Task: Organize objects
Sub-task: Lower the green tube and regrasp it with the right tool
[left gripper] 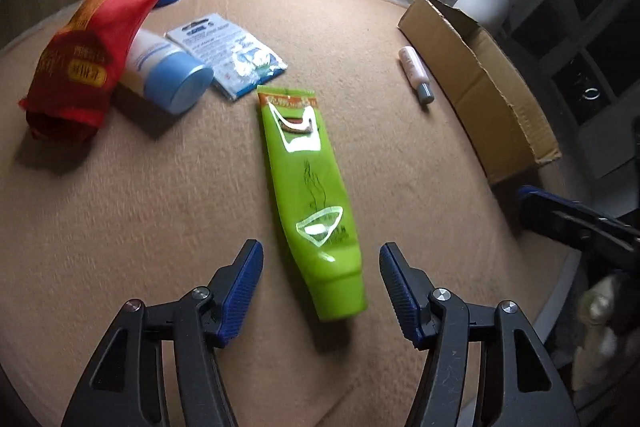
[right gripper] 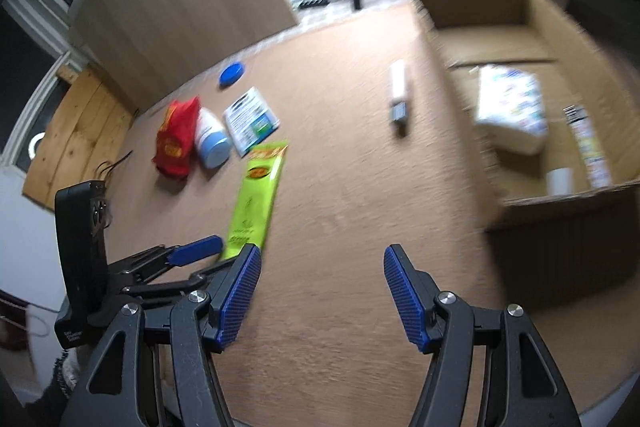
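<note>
The left gripper (left gripper: pixel 321 287) stands spread wide with the cap end of the green tube (left gripper: pixel 310 187) lying between its fingers, untouched, lined up for a pinch, by my reading. The right gripper (right gripper: pixel 322 291) hangs apart and empty over bare counter (right gripper: pixel 340 187). Only the right wrist view looks into the cardboard box (right gripper: pixel 568 195) — a white packet and small items (blurred) already inside — while the left view sees just its outer wall.

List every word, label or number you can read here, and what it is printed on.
None reads legibly.
Green tube: orange band and dark print, blurred.
Red packet: yellow lettering, unreadable.
Blue-and-white sachet: print too small.
White bottle with blue cap: faint label, unreadable.
Packs inside the cardboard box: motion-blurred.
</note>
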